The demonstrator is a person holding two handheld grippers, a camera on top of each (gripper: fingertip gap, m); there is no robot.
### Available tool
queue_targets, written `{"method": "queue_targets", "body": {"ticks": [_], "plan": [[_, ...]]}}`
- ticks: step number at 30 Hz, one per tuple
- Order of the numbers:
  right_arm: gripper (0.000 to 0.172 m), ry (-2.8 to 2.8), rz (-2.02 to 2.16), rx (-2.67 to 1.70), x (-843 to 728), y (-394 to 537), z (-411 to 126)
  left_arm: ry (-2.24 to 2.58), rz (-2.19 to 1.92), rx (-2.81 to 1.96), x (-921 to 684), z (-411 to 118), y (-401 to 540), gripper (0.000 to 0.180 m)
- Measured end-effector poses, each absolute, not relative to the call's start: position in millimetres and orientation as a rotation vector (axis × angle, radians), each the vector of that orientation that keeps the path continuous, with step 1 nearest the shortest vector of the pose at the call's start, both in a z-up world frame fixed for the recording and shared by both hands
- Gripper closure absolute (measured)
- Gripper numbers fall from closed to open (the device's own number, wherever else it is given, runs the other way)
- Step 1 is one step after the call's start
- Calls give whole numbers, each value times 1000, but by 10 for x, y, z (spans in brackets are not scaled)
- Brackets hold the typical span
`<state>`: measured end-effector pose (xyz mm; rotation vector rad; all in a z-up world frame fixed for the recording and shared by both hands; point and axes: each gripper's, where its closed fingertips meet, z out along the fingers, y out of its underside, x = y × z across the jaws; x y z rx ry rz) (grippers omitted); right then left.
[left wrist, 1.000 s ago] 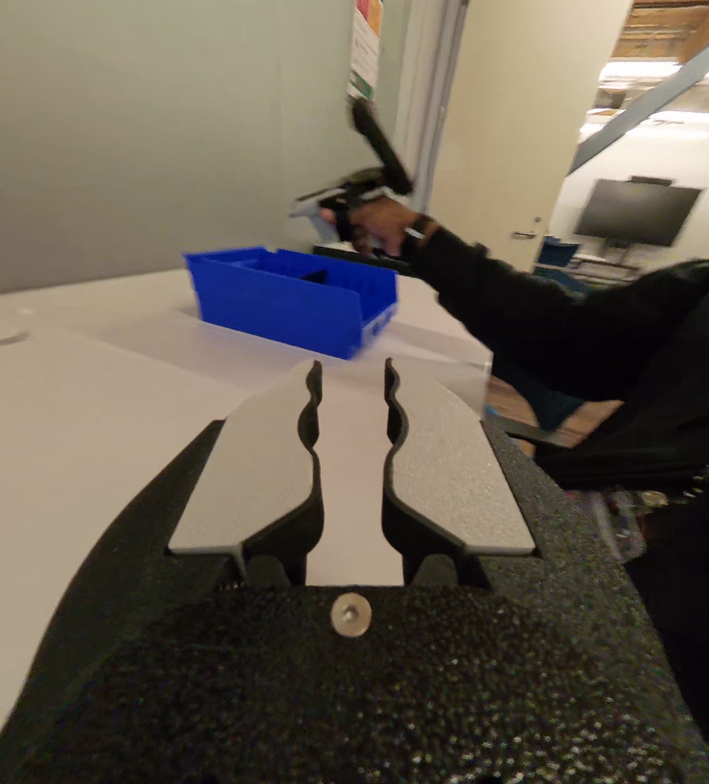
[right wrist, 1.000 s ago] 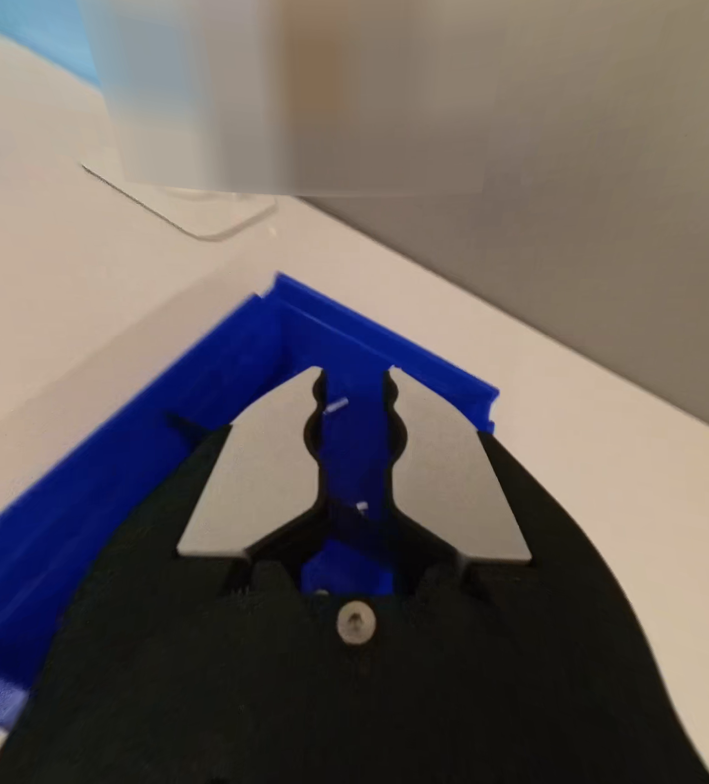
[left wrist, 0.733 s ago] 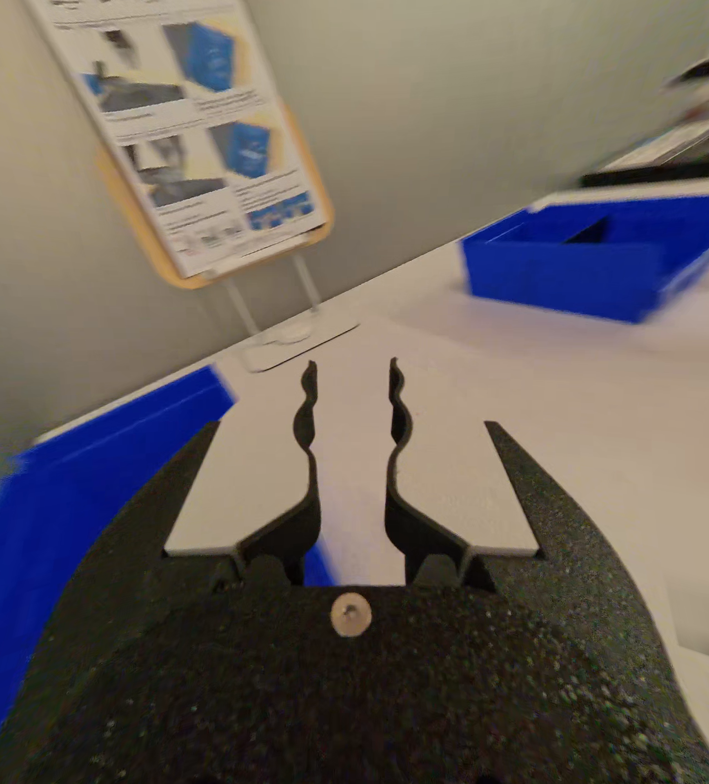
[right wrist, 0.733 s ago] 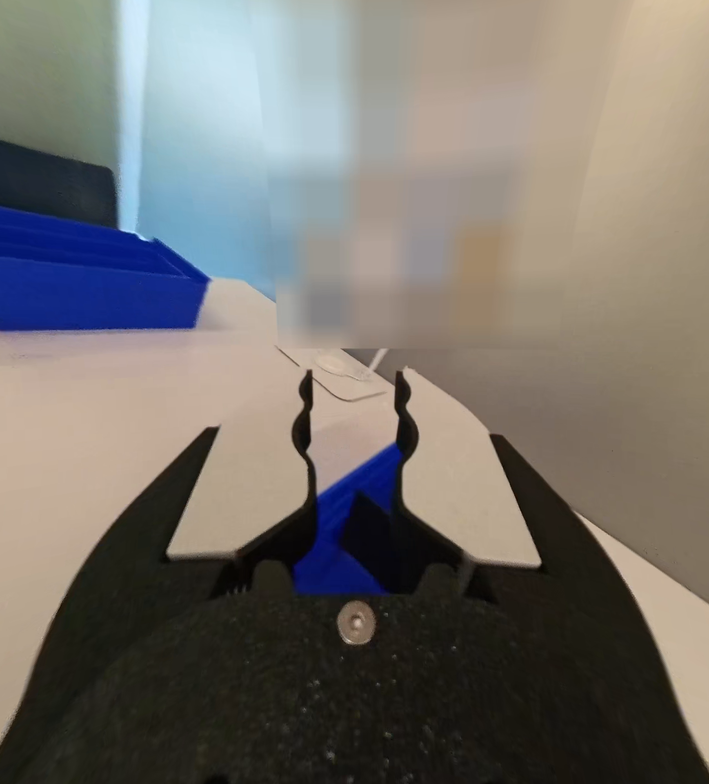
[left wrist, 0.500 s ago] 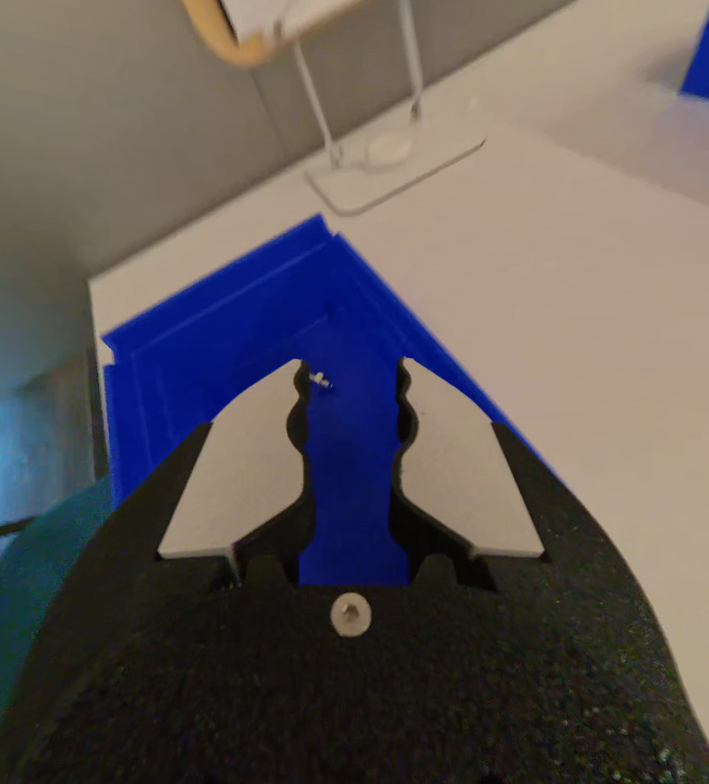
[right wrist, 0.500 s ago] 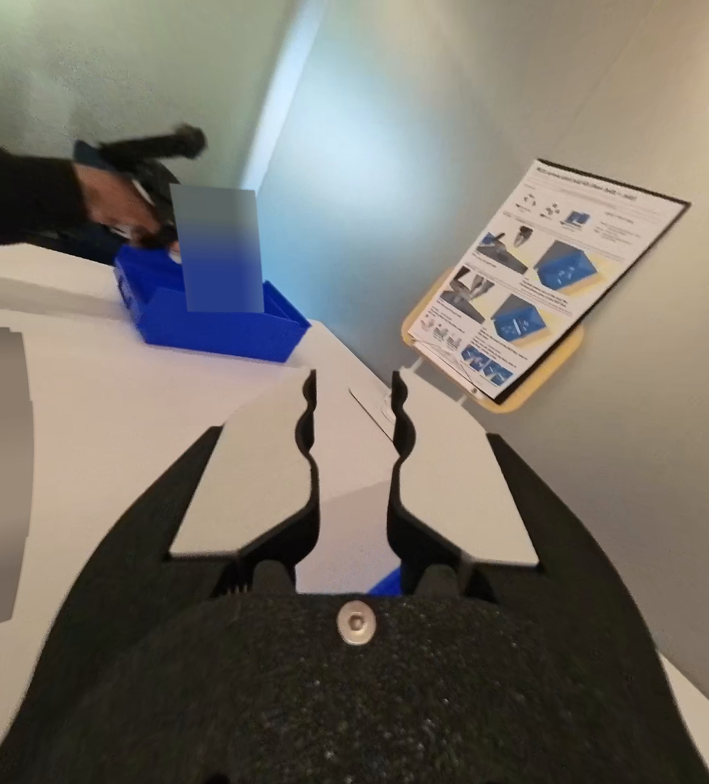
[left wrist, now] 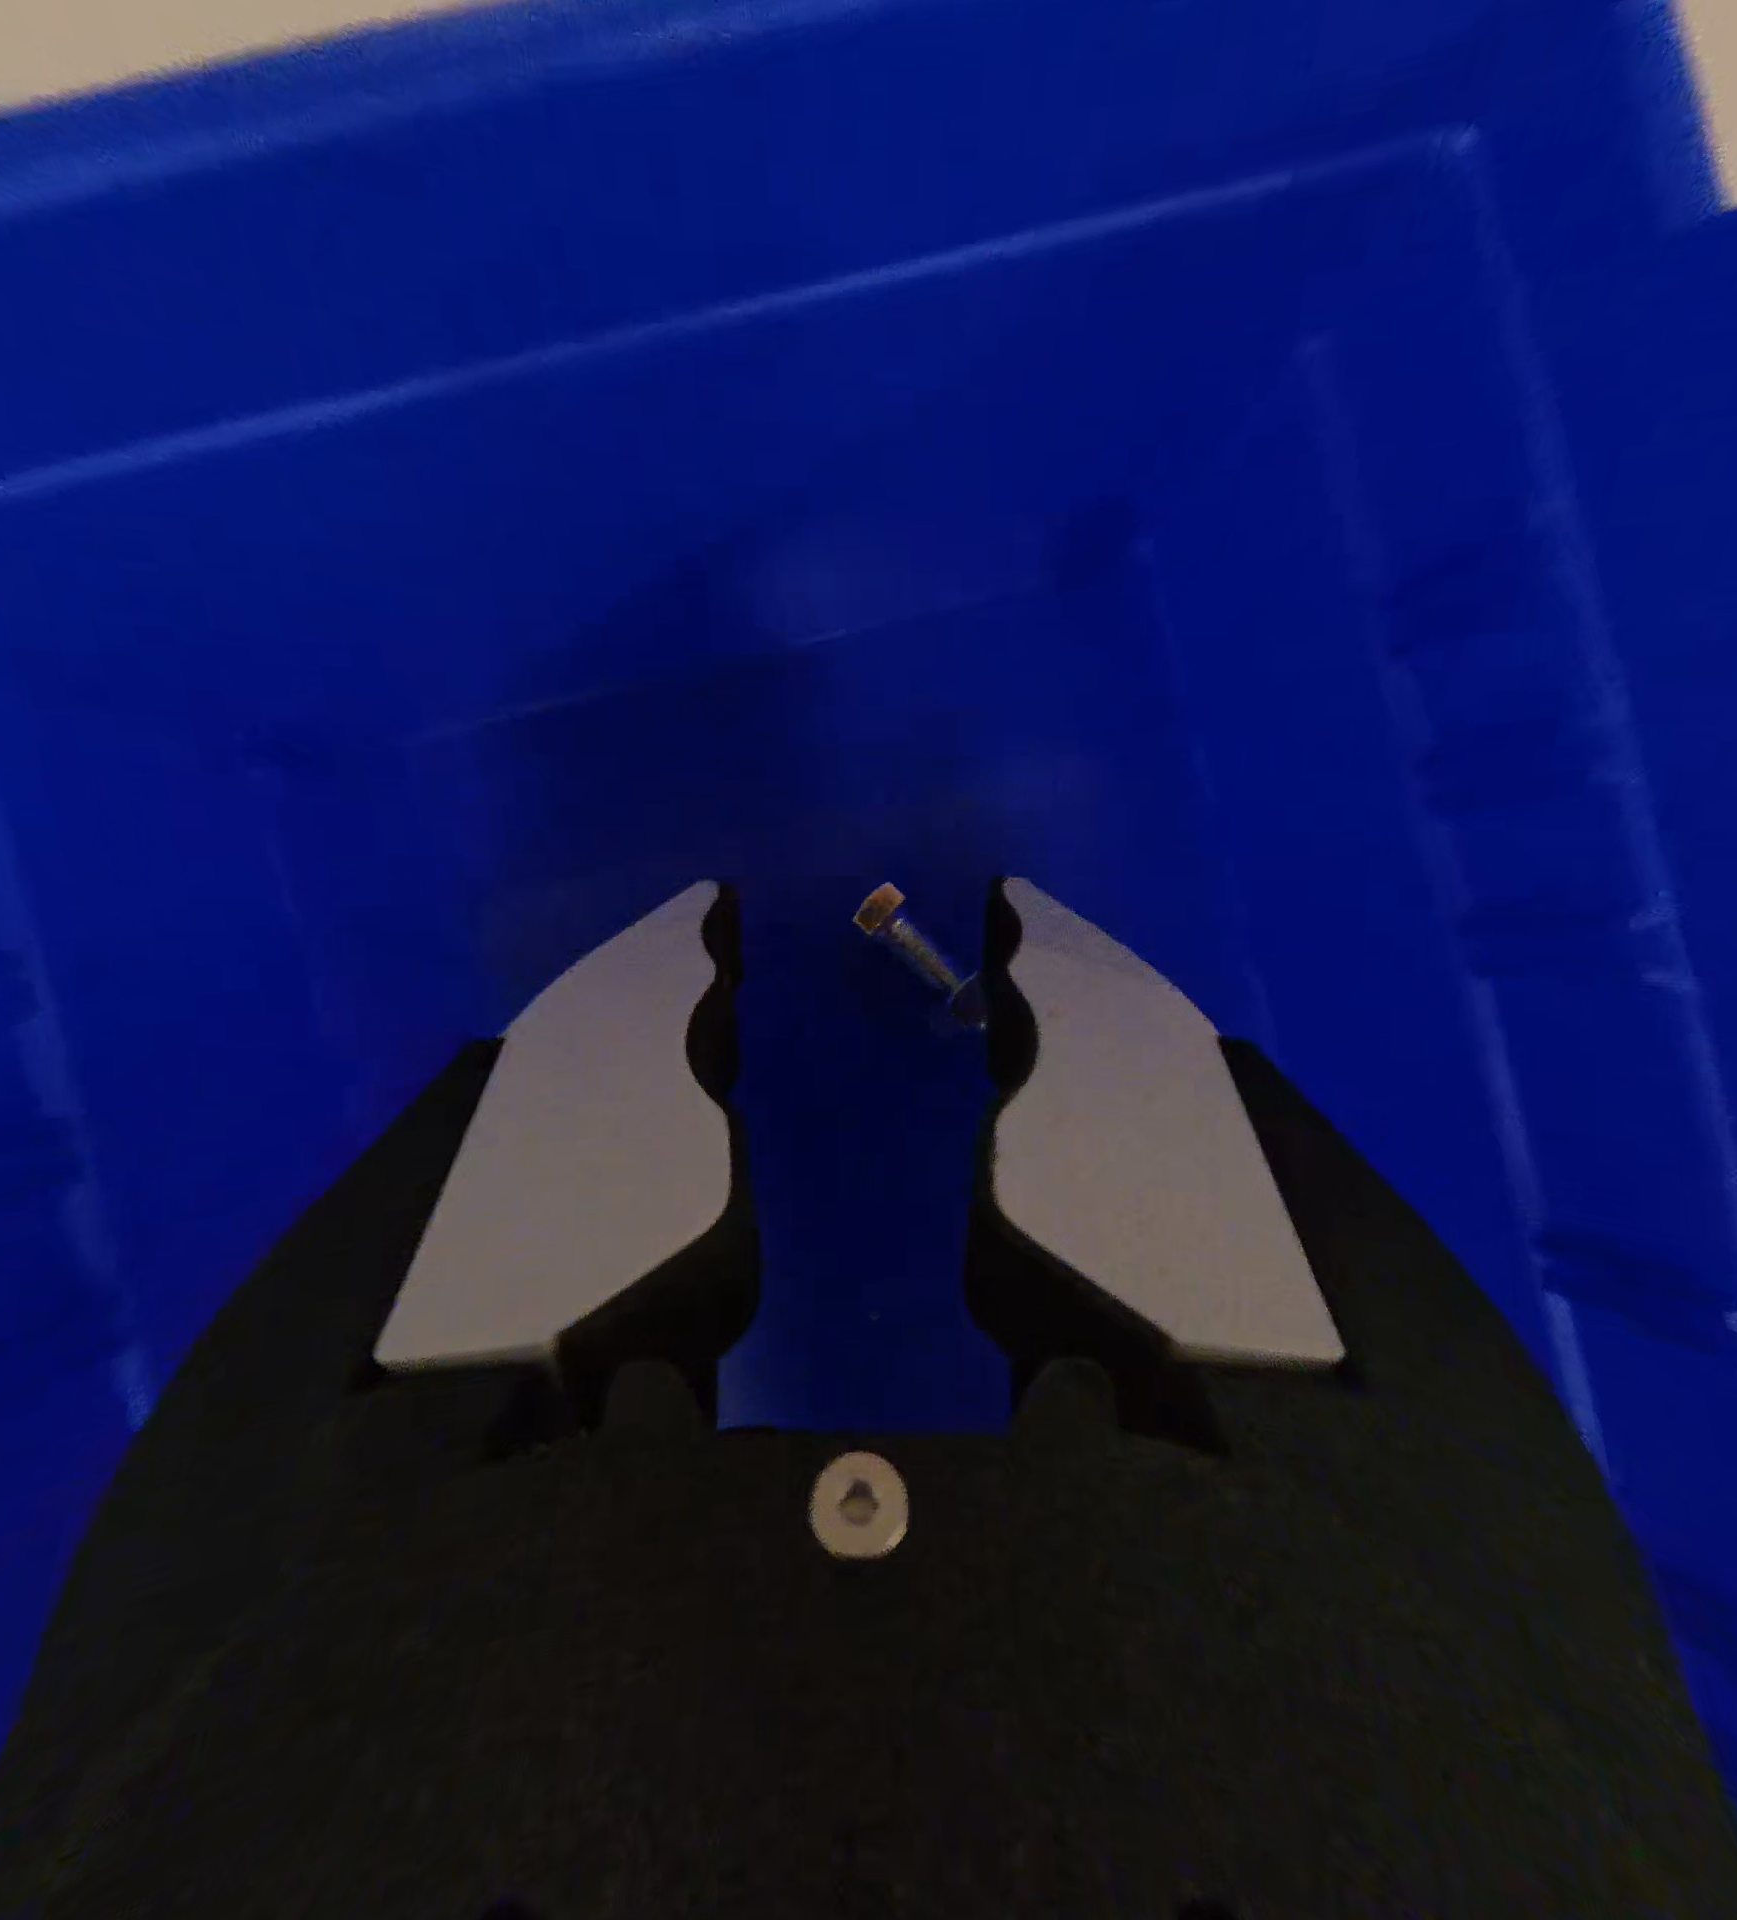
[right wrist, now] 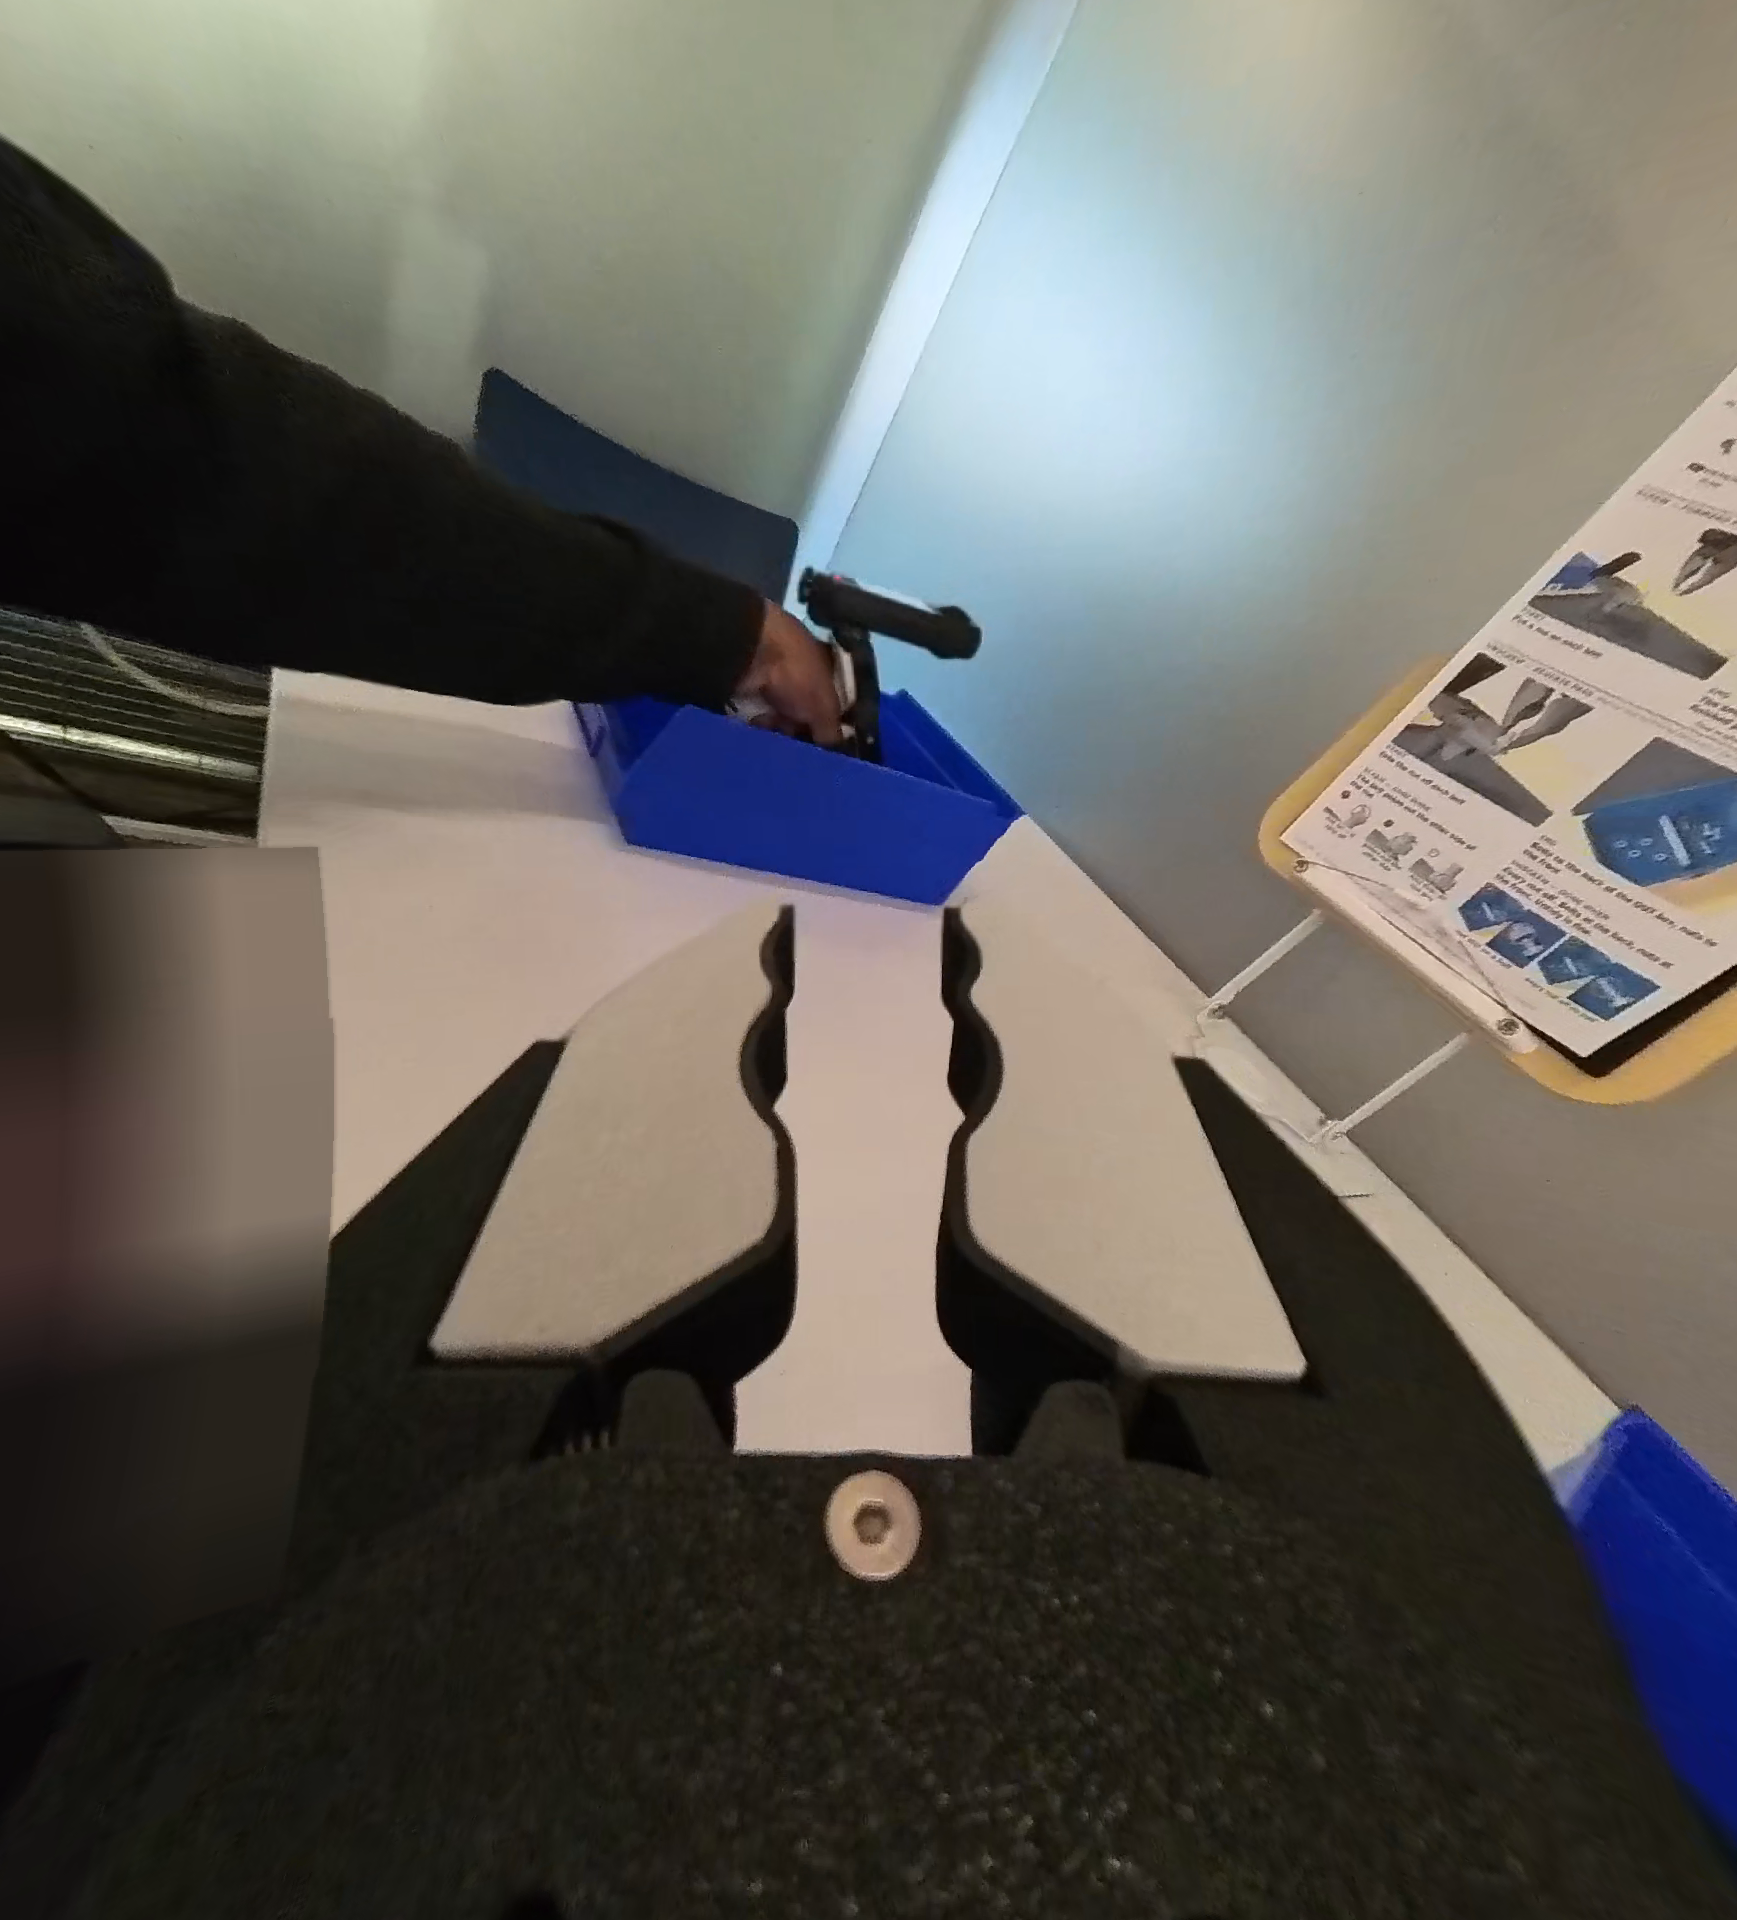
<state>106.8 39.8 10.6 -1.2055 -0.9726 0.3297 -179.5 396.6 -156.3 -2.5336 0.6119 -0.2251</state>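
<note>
Bolt (left wrist: 914,951) lies on the floor of the blue bin (left wrist: 843,436), between the tips of the left gripper (left wrist: 856,935), which is open wide and holds nothing. Its head seems to touch the right finger (left wrist: 1082,1091); the blur hides this. The long axis runs diagonally, far end pointing away and left. Closing across the shank would grip best. Right gripper (right wrist: 866,966) is open and empty above the bench (right wrist: 490,883), well apart from the bin.

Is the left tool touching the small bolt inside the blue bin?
Cannot tell. In the left wrist view the small bolt lies on the blue bin floor between the open left tool; its lower end meets the right finger's edge, possibly only overlapping.
</note>
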Motion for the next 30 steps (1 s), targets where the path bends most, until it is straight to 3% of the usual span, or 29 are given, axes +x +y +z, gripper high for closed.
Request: {"method": "queue_targets", "body": {"ticks": [4,6,14,20,25,30], "plan": [[145,-995,322,-1206,1002,383,57,609,-219,-2619,-1825,-1707,3912,143],[145,-999,324,-1204,990,369,43,619,-234,-2601,-1812,-1704,3902,157],[145,-981,346,-1180,963,346,20,596,-276,-2437,-1826,-1533,3886,162],[145,-975,330,-1122,872,356,48,526,-441,-1982,-1659,-488,3485,163],[147,-917,346,-1079,676,411,129,492,-932,-1452,-1050,600,2342,164],[147,-792,462,-1049,430,442,249,462,-1400,-1052,-352,909,1177,164]]}}
